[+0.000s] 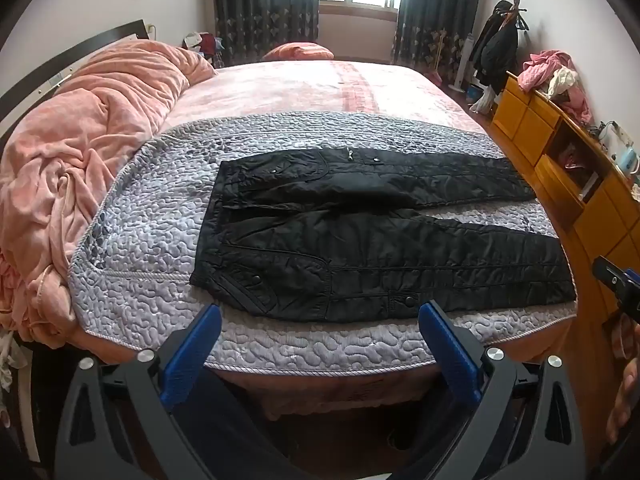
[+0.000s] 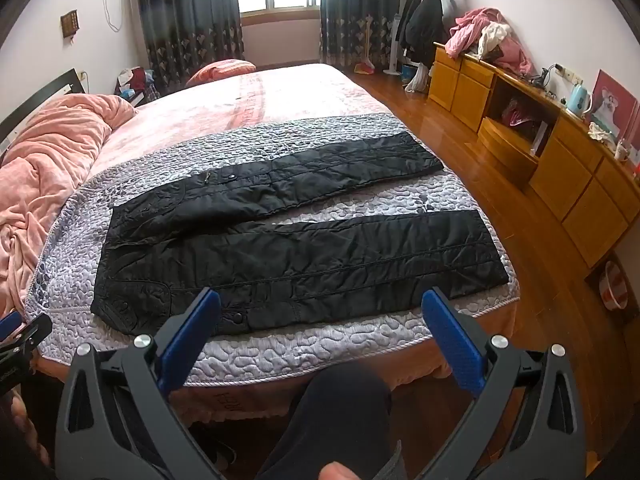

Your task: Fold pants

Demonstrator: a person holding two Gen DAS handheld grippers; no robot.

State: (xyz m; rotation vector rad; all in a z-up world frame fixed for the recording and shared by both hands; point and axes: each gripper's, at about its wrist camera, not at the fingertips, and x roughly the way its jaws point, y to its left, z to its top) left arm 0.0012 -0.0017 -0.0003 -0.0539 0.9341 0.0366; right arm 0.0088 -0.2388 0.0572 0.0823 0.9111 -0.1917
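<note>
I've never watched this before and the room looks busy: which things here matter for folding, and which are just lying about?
Part of the job:
- black quilted pants, flat on the grey quilted bed cover
- left gripper, open
- right gripper, open

Just lying about:
- rumpled pink blanket
- pink clothes heap on the yellow wooden cabinet

Home bedroom: bed (image 1: 304,84) with pink duvet (image 1: 92,120), curtains (image 2: 184,12) at window, coat rack (image 2: 424,12), wood dresser (image 2: 560,176) heaped with clothes.

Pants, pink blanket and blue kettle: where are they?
pants (image 1: 360,248), left wrist view, middle of the near leg.
pink blanket (image 1: 80,140), left wrist view, rumpled heap's middle.
blue kettle (image 2: 578,98), right wrist view, its body.
</note>
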